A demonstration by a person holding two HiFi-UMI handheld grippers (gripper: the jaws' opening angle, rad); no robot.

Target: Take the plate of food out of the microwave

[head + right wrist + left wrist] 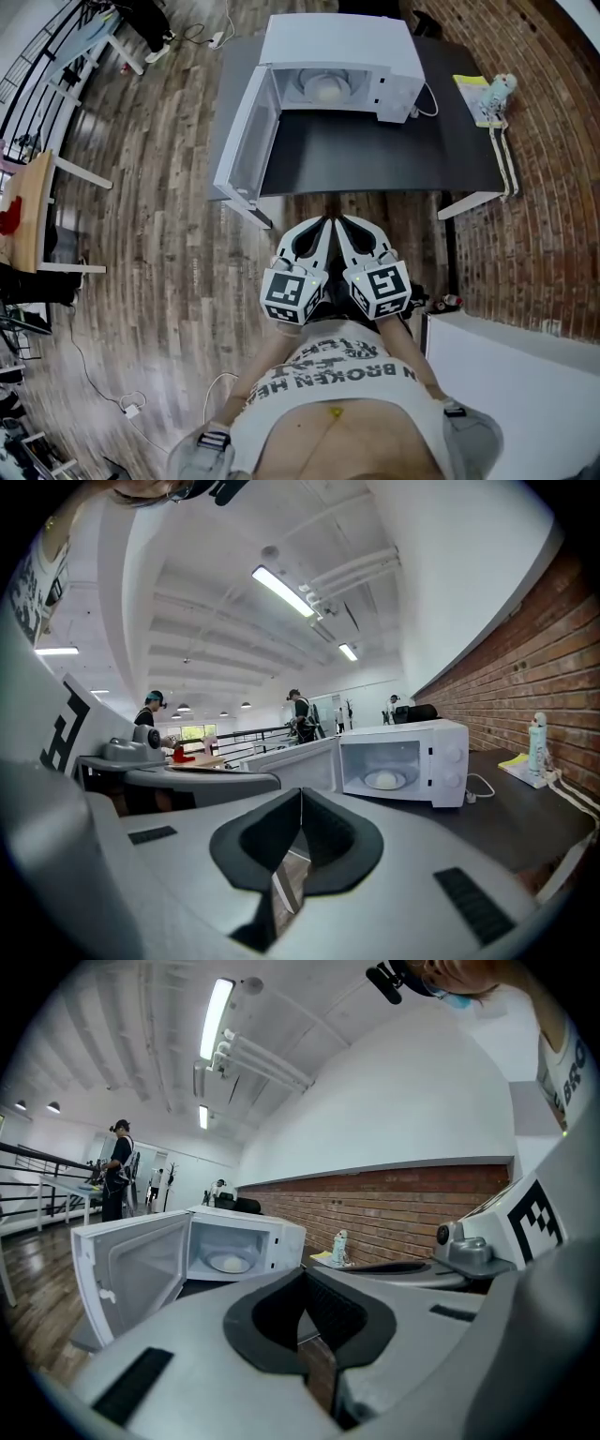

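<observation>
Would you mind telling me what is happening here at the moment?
A person stands in front of a dark table with a two-jaw gripper in each hand. The left gripper and right gripper are both shut and empty, held side by side close to the body, short of the table. The microwave has its door open, and the plate of food sits inside, untouched.
</observation>
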